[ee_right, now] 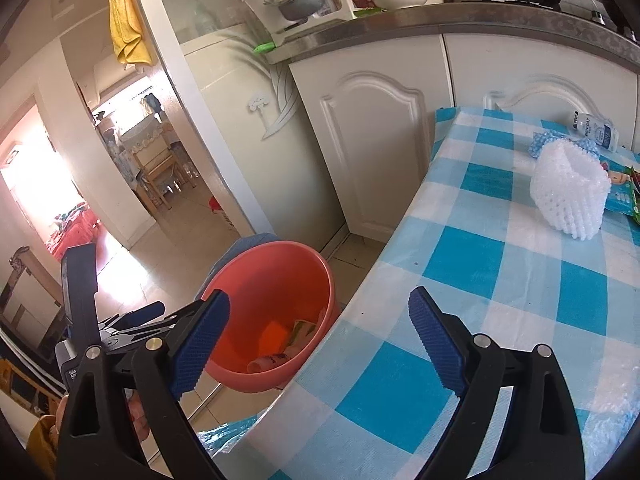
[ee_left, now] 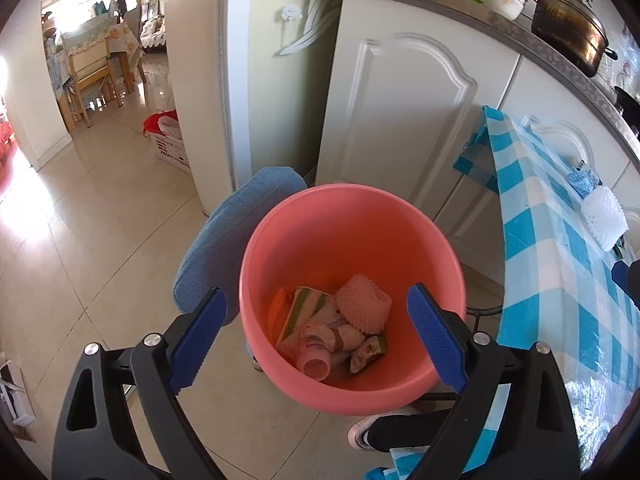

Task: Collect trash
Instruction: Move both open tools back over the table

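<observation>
Not much writing is readable here: the small white bottle (ee_right: 596, 133) at the far end of the table (ee_right: 480, 280) has a blue label, but the text is too blurry to make out. Same with the print on the wrappers in the pink bucket (ee_left: 352, 216).

The bucket sits on the floor right beside the table edge, and it holds a white foam net (ee_left: 363, 303), a green-striped packet (ee_left: 304, 308), a pink bottle (ee_left: 316, 364) and a few crumpled wrappers. Another foam net (ee_right: 568, 196) stands on the blue-and-white checked cloth, with a blue dotted wrapper (ee_right: 540, 142) just behind it.

The left gripper (ee_left: 316, 336) hangs over the bucket, jaws wide apart with nothing between them. The right gripper (ee_right: 320, 344) is also spread wide and empty, above the table edge.
</observation>
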`<state>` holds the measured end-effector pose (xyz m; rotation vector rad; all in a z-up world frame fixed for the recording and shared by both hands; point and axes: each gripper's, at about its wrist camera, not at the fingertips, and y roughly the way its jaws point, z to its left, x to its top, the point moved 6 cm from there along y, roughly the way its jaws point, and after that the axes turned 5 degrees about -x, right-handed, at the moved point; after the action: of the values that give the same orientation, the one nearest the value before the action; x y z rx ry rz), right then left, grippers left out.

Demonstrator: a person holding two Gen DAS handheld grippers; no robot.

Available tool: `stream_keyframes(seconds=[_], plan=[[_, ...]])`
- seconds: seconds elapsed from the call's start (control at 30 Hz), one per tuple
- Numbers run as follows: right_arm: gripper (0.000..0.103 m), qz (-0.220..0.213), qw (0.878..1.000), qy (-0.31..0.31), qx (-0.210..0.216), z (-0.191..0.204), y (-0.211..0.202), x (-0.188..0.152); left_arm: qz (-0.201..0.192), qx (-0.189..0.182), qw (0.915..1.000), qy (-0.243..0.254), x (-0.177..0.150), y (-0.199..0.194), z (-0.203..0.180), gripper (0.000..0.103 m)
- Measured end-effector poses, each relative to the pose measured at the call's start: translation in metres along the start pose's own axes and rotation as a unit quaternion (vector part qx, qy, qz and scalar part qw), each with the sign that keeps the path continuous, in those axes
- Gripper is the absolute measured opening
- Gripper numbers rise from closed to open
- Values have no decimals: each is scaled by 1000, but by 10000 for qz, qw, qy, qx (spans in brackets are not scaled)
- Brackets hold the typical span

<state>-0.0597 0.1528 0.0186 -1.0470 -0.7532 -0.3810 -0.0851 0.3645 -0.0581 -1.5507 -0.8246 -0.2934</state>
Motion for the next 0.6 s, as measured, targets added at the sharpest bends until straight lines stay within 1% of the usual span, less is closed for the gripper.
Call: stream_keyframes(seconds=[0.07, 0.27, 0.6], plan=[[92, -39, 9999, 88, -28, -5, -4, 2, 3, -53, 10000, 42, 0, -2, -5, 92], [92, -82, 9995, 312, 4, -24, -14, 0, 1, -171, 9996, 230, 1, -8, -26, 93], [92, -416, 9968, 682, -93, -66, -39, 5, 54, -418, 9984, 387, 4, -15, -57, 93]])
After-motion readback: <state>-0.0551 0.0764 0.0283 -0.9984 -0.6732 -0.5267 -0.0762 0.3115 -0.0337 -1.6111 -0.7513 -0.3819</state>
